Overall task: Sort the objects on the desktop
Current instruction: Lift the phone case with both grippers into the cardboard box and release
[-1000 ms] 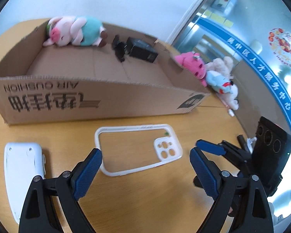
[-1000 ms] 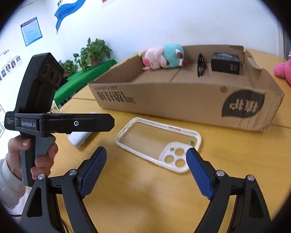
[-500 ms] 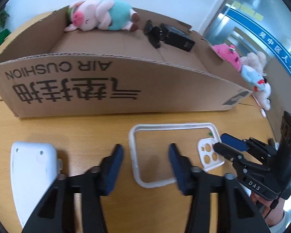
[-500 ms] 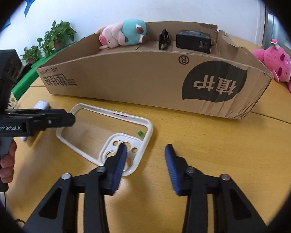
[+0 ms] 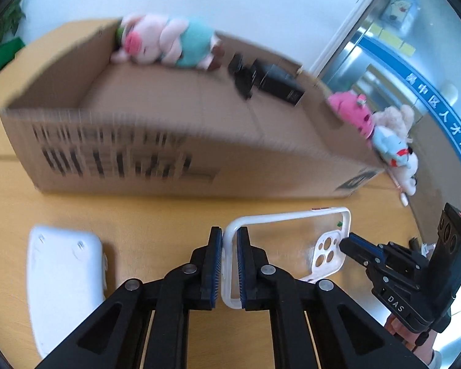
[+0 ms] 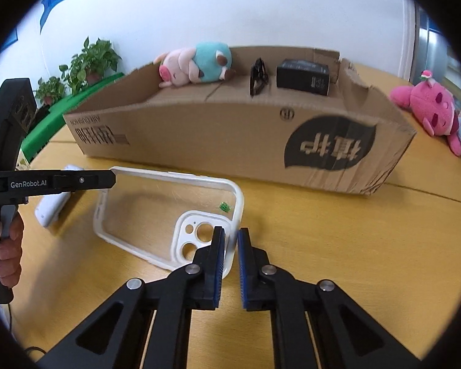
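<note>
Pickup underway: each hand-held gripper, left and right, pinches a phone case rim, so next lift together toward the far cardboard box.

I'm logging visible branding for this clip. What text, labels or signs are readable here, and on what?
"GenRobot.AI": white print on the left gripper.
"DAS": on the right gripper.
"AIR CUSHION": upside down, barely legible, on the box, above blurred Chinese characters.
"植护": upside down in the black logo on the box.
Blue wall banner: Chinese characters, only partly legible.
Black carton label: too small.
</note>
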`<state>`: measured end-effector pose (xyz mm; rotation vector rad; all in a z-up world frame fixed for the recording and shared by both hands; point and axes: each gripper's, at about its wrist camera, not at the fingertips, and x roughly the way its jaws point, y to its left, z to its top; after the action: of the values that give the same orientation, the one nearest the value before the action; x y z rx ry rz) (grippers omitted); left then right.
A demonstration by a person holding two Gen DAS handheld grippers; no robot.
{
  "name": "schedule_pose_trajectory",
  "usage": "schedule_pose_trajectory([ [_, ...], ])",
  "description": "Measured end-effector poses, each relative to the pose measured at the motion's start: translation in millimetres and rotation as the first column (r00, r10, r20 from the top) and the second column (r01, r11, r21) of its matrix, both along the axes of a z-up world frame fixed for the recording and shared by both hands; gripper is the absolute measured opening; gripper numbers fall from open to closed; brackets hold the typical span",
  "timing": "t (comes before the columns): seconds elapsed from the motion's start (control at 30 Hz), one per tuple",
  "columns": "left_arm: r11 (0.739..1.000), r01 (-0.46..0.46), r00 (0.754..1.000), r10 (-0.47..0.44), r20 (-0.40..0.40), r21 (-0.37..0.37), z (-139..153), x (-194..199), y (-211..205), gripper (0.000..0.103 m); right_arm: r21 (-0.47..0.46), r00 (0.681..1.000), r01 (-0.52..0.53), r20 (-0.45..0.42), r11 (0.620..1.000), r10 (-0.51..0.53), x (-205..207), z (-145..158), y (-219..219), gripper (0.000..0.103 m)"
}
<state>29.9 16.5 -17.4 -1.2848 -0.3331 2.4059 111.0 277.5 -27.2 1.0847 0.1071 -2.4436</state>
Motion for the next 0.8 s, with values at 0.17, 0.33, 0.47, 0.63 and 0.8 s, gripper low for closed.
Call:
schedule_pose_trajectory([
  [0.17,1.000,0.001,0.994,-0.001,-0.109,0.000,51.8,-7.8,-0.6,0.006,-0.020,0.993,0.004,-0.116,1.000,-0.006,-2.7,51.3,-3.8,0.008],
  [0.33,1.000,0.004,0.974,-0.006,-0.227,-0.011,113.0,-26.8,-8.2,0.006,-0.030,0.975,-0.014,-0.221,0.999,0.007,-21.6,107.0,-15.7,0.008],
  [0.47,1.000,-0.009,0.945,0.003,-0.326,-0.016,169.0,-43.7,-18.8,0.006,-0.041,0.948,-0.035,-0.316,0.999,0.020,-41.1,161.0,-30.7,0.008],
  [0.63,0.995,-0.070,0.886,0.030,-0.462,-0.070,241.9,-65.7,-36.8,0.006,-0.018,0.918,-0.087,-0.390,0.996,0.073,-70.1,216.5,-61.8,0.008],
  [0.8,0.983,-0.139,0.870,0.063,-0.489,-0.121,275.2,-106.3,-55.8,0.006,-0.043,0.923,-0.141,-0.368,0.989,0.115,-112.1,237.7,-97.1,0.008],
])
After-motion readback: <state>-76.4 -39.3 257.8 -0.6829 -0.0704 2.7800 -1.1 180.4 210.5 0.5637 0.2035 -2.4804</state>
